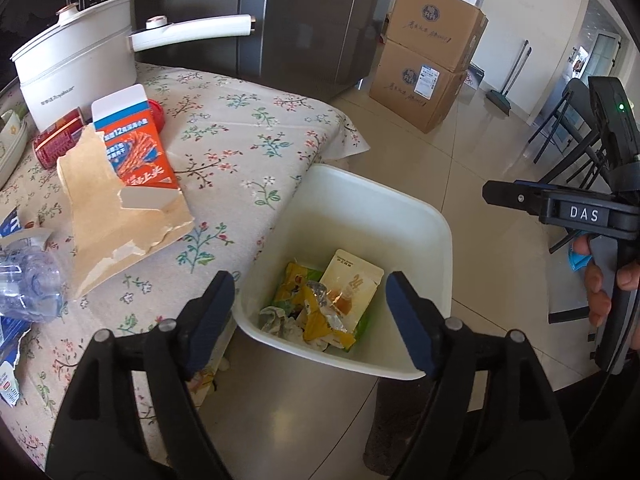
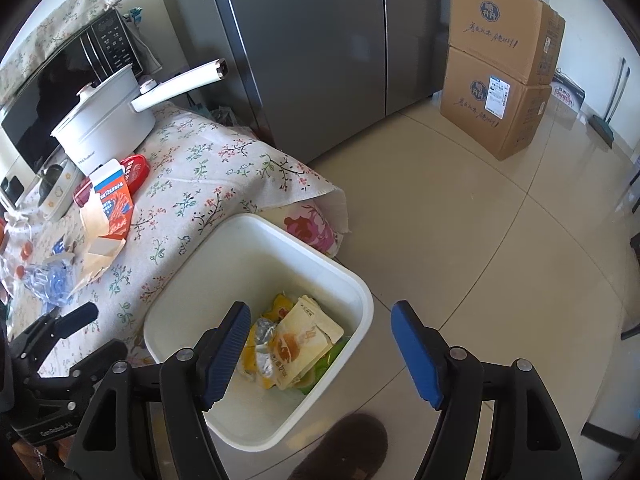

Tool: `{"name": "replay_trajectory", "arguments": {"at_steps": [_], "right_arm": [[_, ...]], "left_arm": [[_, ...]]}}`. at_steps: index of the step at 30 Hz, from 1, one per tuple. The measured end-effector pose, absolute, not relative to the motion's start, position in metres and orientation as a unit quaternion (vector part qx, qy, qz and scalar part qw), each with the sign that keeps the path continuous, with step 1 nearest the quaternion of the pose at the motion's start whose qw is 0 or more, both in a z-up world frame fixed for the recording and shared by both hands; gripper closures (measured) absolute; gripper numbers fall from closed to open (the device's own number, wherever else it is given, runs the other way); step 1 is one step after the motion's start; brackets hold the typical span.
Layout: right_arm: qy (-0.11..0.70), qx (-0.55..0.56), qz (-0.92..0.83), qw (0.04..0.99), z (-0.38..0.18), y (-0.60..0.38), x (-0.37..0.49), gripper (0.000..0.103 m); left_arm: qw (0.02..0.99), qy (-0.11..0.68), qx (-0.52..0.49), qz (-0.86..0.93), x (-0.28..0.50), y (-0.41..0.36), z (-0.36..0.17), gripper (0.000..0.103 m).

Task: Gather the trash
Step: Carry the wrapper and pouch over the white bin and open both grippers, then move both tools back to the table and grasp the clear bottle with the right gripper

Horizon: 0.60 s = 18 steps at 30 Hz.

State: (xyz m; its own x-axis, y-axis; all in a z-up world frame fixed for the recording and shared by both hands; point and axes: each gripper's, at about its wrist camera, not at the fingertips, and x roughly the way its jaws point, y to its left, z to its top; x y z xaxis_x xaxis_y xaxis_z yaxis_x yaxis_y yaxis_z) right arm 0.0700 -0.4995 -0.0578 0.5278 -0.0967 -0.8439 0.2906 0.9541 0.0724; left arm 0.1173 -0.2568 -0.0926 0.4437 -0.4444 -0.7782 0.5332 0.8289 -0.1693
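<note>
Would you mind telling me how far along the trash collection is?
Done: several wrappers lie in the white bin. In hand: nothing; the left hand-held gripper and right hand-held gripper are open above it. Left: the torn orange box, crushed bottle and red can on the table.

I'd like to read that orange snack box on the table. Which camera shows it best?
The left wrist view: the orange box lies near and large, its print facing the camera. In the right wrist view it is small, far off and partly behind torn cardboard.
</note>
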Motion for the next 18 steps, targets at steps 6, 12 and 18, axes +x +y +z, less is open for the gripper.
{"name": "replay_trajectory", "arguments": {"at_steps": [6,12,18], "right_arm": [[0.468,0.103,-0.111,0.871,-0.049,-0.487,0.078,0.026],[0.465,0.059,-0.088,0.879,-0.042,-0.447,0.092,0.024],[0.468,0.024,-0.053,0.882,-0.039,-0.399,0.105,0.023]], "left_arm": [[0.853,0.448,0.062,-0.262,0.117,-0.22,-0.089,0.021],[0.862,0.441,0.079,-0.236,0.115,-0.172,-0.079,0.015],[0.869,0.45,0.076,-0.191,0.125,-0.114,-0.076,0.014]]}}
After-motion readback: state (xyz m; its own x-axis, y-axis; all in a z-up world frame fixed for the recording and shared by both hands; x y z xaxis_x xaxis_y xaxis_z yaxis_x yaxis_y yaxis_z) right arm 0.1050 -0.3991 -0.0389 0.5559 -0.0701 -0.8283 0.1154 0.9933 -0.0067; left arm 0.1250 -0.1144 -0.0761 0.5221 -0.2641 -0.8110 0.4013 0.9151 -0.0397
